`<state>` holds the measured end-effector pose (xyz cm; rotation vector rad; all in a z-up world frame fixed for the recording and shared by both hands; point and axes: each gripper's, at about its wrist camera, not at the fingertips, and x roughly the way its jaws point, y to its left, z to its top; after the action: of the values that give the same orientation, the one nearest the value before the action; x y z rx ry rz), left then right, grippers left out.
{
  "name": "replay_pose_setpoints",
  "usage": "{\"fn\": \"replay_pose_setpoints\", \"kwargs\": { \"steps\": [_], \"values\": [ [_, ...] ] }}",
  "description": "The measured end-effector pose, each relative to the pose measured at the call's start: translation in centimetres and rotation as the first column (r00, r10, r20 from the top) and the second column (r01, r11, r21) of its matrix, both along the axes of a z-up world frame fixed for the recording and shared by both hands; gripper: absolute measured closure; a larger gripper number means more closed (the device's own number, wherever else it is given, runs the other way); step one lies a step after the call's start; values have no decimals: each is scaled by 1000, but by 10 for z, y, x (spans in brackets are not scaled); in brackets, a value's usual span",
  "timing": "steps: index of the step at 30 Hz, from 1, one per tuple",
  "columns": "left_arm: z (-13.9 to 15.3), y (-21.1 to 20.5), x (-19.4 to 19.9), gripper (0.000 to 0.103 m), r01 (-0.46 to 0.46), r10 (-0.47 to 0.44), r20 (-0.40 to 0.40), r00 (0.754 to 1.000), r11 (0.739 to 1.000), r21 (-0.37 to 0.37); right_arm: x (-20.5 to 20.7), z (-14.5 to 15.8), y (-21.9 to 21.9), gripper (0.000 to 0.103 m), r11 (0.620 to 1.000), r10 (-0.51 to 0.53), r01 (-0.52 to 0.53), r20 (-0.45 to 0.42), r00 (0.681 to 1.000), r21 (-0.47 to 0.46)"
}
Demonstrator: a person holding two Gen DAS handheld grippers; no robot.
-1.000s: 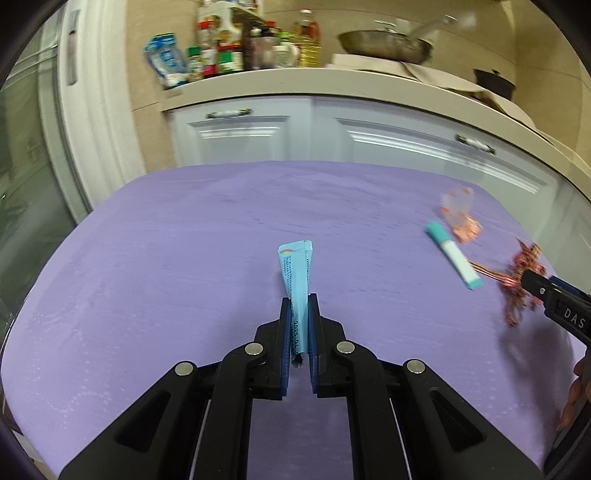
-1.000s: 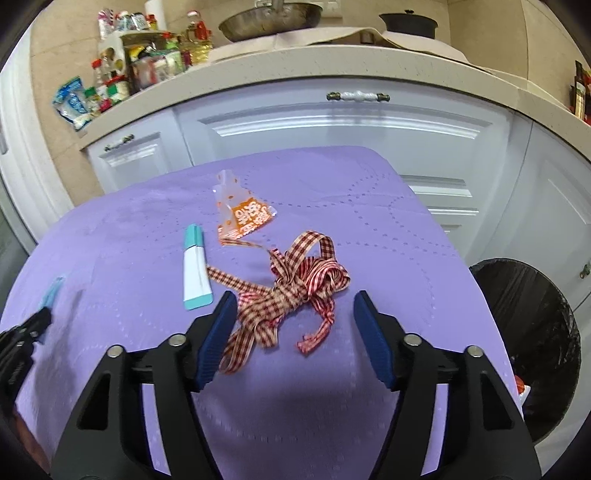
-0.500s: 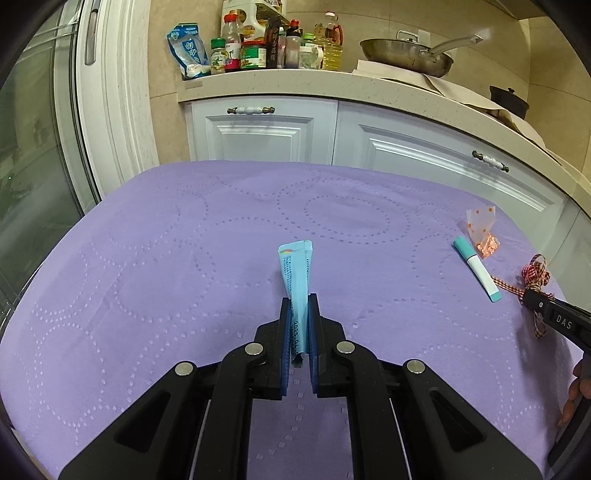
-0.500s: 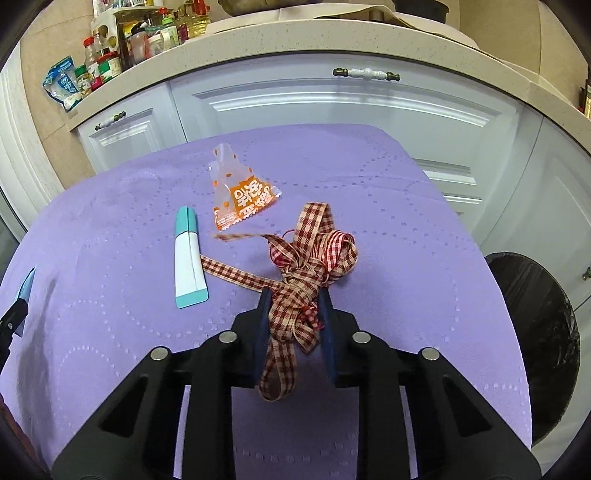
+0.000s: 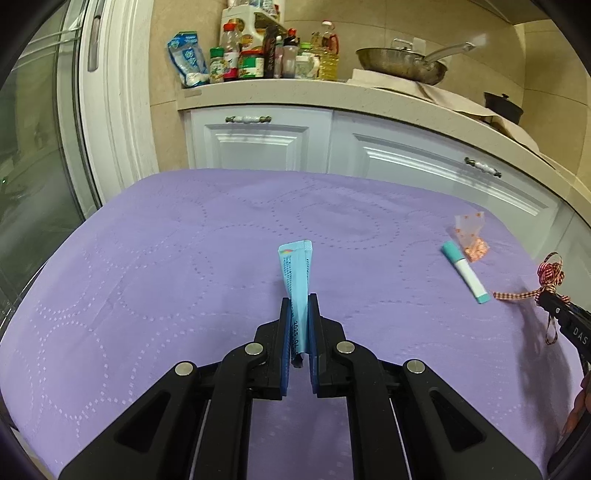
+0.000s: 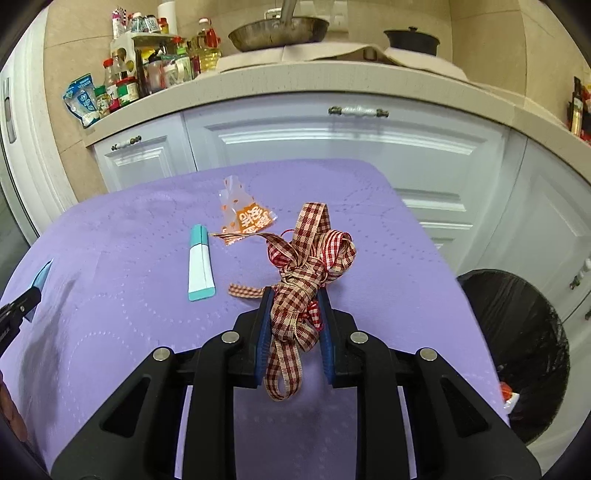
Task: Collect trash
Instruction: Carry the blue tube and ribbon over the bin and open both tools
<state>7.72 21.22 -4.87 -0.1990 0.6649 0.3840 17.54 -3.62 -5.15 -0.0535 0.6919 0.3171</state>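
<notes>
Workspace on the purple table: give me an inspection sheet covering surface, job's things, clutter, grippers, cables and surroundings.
Surface: purple tablecloth, dotted circle pattern.
Job's things: blue sachet in left gripper; gingham ribbon in right gripper; teal-capped tube and orange-printed wrapper lie loose on the cloth; black-lined bin beside the table's right edge.
Clutter: nothing seen beyond the trash.
Grippers: left gripper shut on the sachet; right gripper shut on the ribbon bundle.
Cables: nothing seen.
Surroundings: white cabinets; counter with bottles, pan, black pot.
</notes>
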Motion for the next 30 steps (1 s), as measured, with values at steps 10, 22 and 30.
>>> {"fn": "replay_pose_setpoints", "kwargs": {
  "steps": [10, 22, 30],
  "values": [
    [9, -52, 2, 94, 101, -101, 23, 995, 995, 5, -32, 18, -46, 81, 999, -33, 31, 72, 997, 29],
    [24, -127, 8, 94, 234, -236, 65, 969, 971, 36, -53, 23, -120, 81, 990, -132, 126, 102, 986, 57],
    [27, -182, 14, 94, 326, -330, 75, 941, 944, 61, -60, 21, -169, 81, 979, -196, 187, 108, 975, 86]
  ]
}}
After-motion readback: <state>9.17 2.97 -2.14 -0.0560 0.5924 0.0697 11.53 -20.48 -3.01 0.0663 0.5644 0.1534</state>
